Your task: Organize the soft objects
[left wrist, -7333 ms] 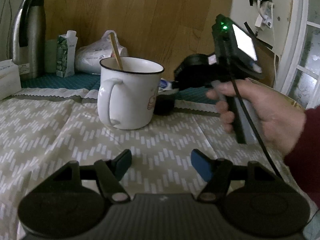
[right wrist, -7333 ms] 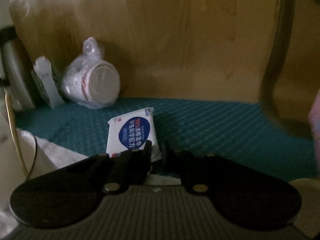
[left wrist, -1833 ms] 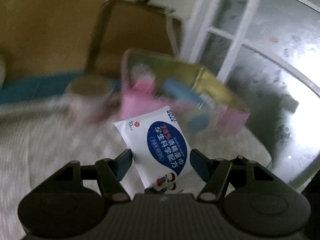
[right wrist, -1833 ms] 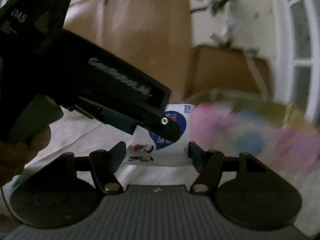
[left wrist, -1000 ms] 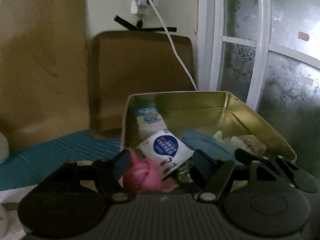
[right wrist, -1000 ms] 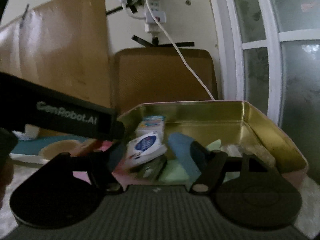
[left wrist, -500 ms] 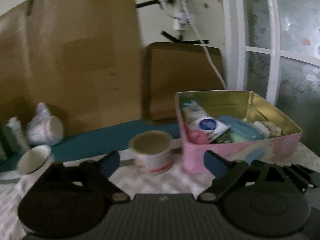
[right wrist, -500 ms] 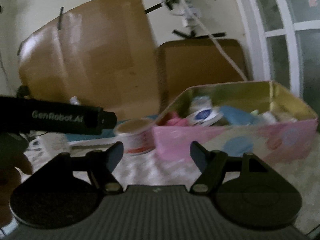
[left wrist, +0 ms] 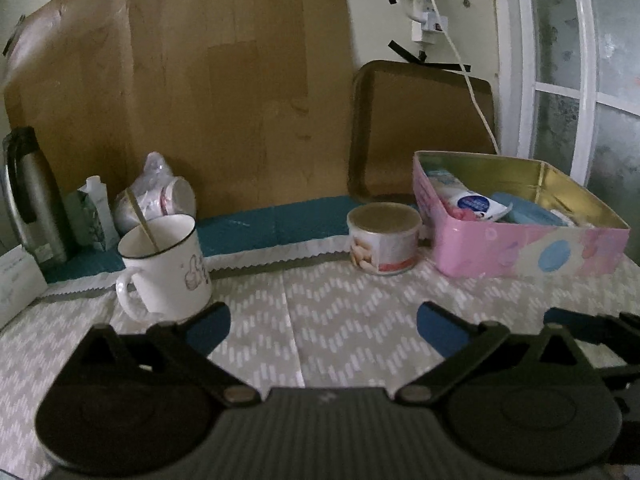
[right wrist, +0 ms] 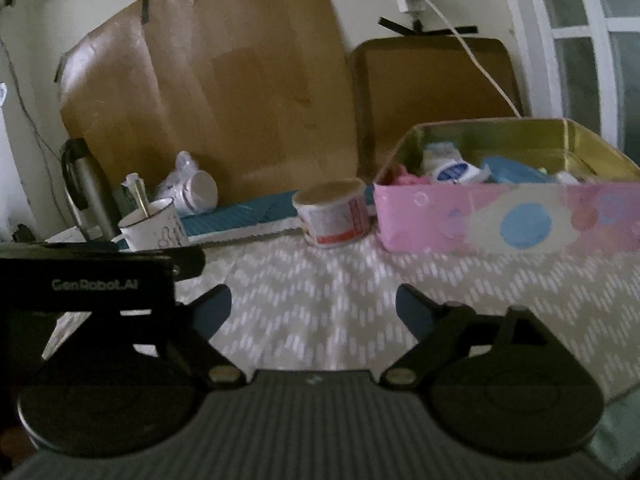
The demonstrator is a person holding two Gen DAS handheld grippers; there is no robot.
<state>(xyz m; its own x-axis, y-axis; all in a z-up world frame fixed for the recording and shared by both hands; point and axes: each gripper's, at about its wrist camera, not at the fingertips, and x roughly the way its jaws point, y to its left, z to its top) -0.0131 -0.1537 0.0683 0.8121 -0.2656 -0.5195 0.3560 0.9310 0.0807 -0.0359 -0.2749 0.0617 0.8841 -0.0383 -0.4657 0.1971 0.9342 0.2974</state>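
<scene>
A pink tin box (left wrist: pixel 528 250) (right wrist: pixel 512 216) stands at the right of the table. It holds a white and blue wipes pack (left wrist: pixel 476 204) (right wrist: pixel 454 171), a pink soft thing (right wrist: pixel 404 176), a blue cloth (left wrist: pixel 524 210) and other soft items. My left gripper (left wrist: pixel 322 326) is open and empty, low over the patterned cloth in front of the box. My right gripper (right wrist: pixel 314 306) is open and empty, also over the cloth. The left gripper's body shows at the left of the right wrist view (right wrist: pixel 92 280).
A white mug (left wrist: pixel 164 266) with a stick stands at the left. A round food tub (left wrist: pixel 382 238) (right wrist: pixel 334 214) sits beside the tin. A steel flask (left wrist: pixel 30 200), a carton, a bagged cup (left wrist: pixel 160 196) and a leaning tray (left wrist: pixel 420 128) line the back wall.
The left gripper let the wipes pack go into the tin. Both grippers then drew back from the tin and now sit low over the cloth, open.
</scene>
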